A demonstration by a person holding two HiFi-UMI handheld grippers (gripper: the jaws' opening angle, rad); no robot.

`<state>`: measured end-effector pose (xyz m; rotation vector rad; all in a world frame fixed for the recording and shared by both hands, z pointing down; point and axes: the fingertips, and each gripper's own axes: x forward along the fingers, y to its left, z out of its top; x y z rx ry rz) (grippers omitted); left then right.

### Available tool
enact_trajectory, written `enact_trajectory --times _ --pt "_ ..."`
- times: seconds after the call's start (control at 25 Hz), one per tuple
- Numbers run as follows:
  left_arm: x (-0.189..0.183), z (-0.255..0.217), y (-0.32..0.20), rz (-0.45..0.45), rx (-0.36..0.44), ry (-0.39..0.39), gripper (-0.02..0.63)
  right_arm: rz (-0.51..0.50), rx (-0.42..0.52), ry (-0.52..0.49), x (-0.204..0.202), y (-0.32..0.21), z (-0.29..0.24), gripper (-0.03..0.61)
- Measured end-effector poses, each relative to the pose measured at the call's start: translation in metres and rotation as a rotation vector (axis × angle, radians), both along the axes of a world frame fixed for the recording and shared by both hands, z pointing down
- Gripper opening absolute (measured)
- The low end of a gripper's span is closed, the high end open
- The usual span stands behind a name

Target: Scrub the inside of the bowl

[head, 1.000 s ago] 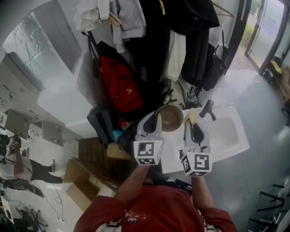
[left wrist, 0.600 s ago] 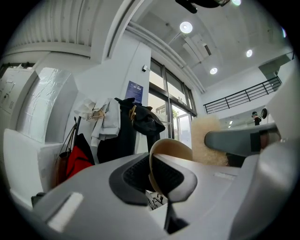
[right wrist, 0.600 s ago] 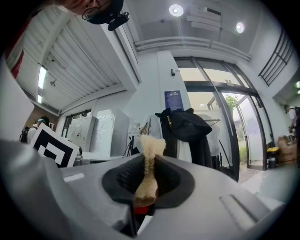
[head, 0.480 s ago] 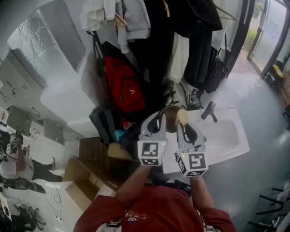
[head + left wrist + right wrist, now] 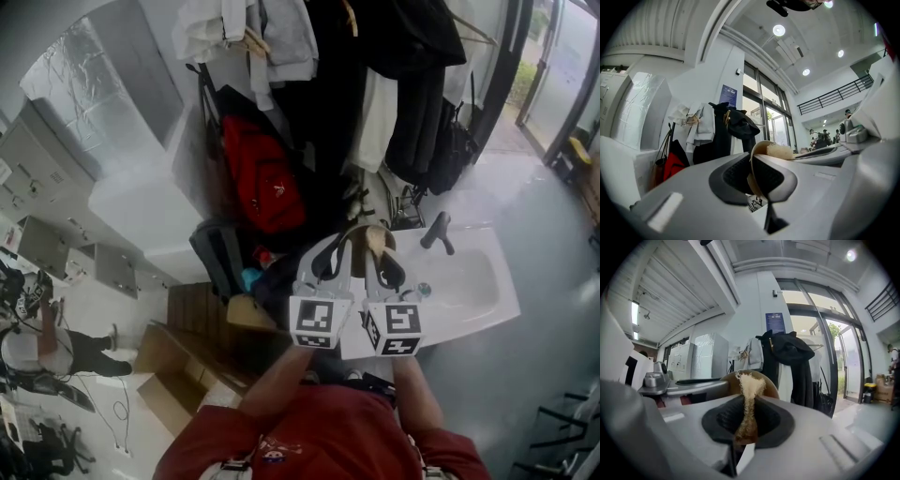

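Your left gripper [image 5: 330, 257] has its jaws clenched on the rim of the brown bowl [image 5: 351, 242]. In the left gripper view the bowl's [image 5: 751, 165] thin wall runs edge-on between the two pads of that gripper [image 5: 760, 182]. You hold the bowl up off the bench, tipped on its side, above the left end of the white sink [image 5: 473, 281].

Your right gripper [image 5: 385, 266] is just beside the left one. Its jaws are squeezed tight on a pale, fibrous sponge [image 5: 375, 240], pinching it narrow in the middle, as the right gripper view shows [image 5: 747, 401]. The sponge's frayed free end sticks out past the jaws and lies at the bowl's mouth, with the bowl's [image 5: 768, 383] round brown wall right behind it. From the left gripper view the sponge [image 5: 779, 151] sits just inside the rim.

A black tap [image 5: 437, 231] stands at the back of the sink, and a red backpack [image 5: 262, 183] hangs further off.
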<state>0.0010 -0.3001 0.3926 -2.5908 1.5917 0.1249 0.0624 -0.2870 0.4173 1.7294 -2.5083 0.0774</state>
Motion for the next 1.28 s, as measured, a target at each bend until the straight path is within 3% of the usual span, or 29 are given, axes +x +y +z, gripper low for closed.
enact_trajectory --times 0.28,0.64,0.96,1.28 --pt "0.001 0.0 -0.001 0.012 -0.001 -0.007 0.028 -0.028 0.002 0.054 -0.005 -0.004 -0.002 0.049" --pt "0.004 0.004 -0.003 0.044 -0.018 -0.021 0.031 -0.12 0.013 0.273 -0.013 -0.008 0.006 0.049" --pt "0.01 0.003 -0.002 0.069 -0.03 -0.031 0.031 -0.206 0.036 0.542 -0.015 -0.004 0.01 0.049" --pt "0.012 0.003 0.0 0.079 -0.035 -0.037 0.032 -0.28 0.154 0.972 -0.022 0.001 0.019 0.049"
